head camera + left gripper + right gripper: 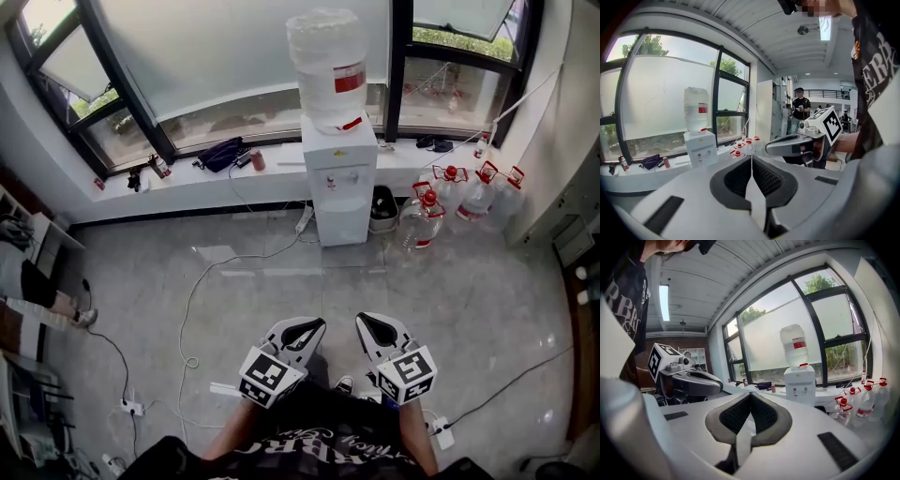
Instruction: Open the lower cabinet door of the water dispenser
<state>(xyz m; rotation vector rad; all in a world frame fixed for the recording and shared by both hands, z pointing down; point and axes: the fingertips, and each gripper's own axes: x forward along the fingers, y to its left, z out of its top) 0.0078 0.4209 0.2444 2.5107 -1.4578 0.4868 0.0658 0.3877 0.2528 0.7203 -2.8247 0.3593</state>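
Approach is the step in hand, as we judge it; the left tool (302, 330) and the right tool (375, 328) sit side by side, each with its jaws pressed together on nothing; the water dispenser (339, 178) stands well ahead of both, roughly on the line between them, backed against the windowsill (187, 178); its lower cabinet door (343, 221) looks shut, and from here we cannot make out a handle or which edge is hinged; to do this well we should close in squarely, find the door's free edge before committing, spread one tool's jaws only when near it, and take the edge or handle with the tool about level; we expect the door to swing toward us, so we should stop short enough to leave it room; straight ahead of the tools the floor (281, 281) is open, though a cable (192, 300) loops ahead and left of the left tool; ahead and right of the right tool, water jugs (450, 192) and a dark bin (382, 208) crowd that side of the dispenser, so room there is tight; the big bottle (328, 61) on top may make the unit top-heavy, so we favour a gentle pull.
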